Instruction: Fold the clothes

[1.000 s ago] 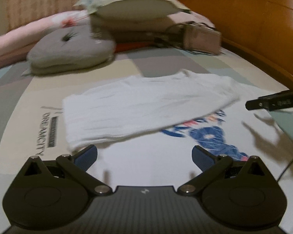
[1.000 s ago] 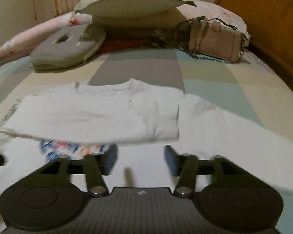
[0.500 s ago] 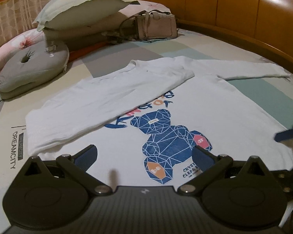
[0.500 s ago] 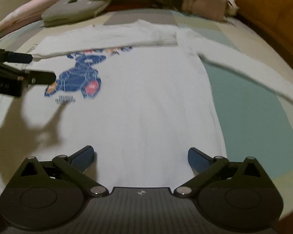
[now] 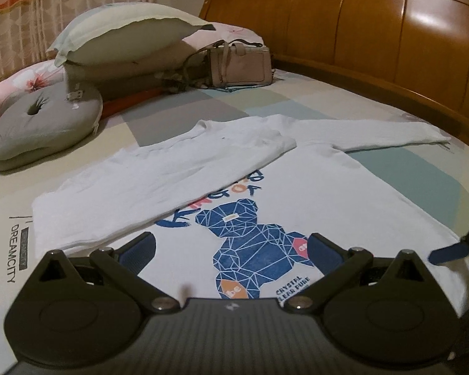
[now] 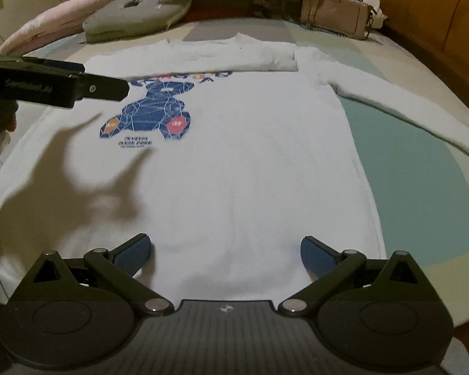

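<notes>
White long-sleeved bear-print shirt (image 5: 344, 193) flat on striped bedsheet (image 5: 400, 168), one sleeve folded across chest, other toward 2 o'clock. Left gripper (image 5: 231, 250), right gripper (image 6: 225, 250) both spread, empty.

Plenty of open room over the flat white shirt (image 6: 250, 156) spread on the bed (image 6: 416, 187), nothing sitting on it. Far end's crowded though: grey cushion (image 5: 43, 122), pillows (image 5: 125, 31) and handbag (image 5: 240, 64) in a row, wooden headboard (image 5: 390, 40) walling off one side. The left gripper (image 6: 106, 89) hangs over the shirt's left part, probably not touching.
</notes>
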Demonstrator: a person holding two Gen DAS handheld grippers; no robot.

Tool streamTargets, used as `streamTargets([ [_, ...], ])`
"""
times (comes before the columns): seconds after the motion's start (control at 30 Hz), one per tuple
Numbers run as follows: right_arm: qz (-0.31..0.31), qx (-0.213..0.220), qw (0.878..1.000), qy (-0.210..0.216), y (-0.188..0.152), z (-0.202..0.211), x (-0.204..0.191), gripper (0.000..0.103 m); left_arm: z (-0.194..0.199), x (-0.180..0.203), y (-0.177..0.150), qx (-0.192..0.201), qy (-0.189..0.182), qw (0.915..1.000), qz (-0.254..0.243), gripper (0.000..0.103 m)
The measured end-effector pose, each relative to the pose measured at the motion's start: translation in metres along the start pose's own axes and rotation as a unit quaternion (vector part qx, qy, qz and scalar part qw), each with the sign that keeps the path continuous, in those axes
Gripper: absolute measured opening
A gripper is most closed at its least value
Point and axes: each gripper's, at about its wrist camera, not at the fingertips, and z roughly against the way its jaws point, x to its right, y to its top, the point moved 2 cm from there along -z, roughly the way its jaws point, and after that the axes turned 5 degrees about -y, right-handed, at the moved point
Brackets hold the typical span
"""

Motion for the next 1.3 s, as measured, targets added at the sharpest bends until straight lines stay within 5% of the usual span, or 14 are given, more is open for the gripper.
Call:
streamTargets([
  [0.4, -0.001, 0.026, 1.0, 0.003, 0.017, 0.007, -0.007, 0.103, -0.001, 0.003, -0.002, -0.002, 0.003, 1.0, -0.007, 0.102],
  [0.6, -0.001, -0.004, 1.0, 0.003, 0.005, -0.004, -0.005, 0.103, 0.0, -0.001, -0.001, 0.002, 0.004, 1.0, 0.001, 0.102],
  [1.1, -0.061, 0.043, 0.996, 0.043, 0.018, 0.015, 0.016, 0.103, 0.002, -0.015, 0.0, 0.012, 0.018, 0.9995, 0.023, 0.102],
  [1.3, 0.028, 0.035, 0.998, 0.047, 0.026, 0.005, -0.019, 0.103, 0.005, -0.023, 0.0, 0.014, 0.017, 0.9991, 0.038, 0.102],
])
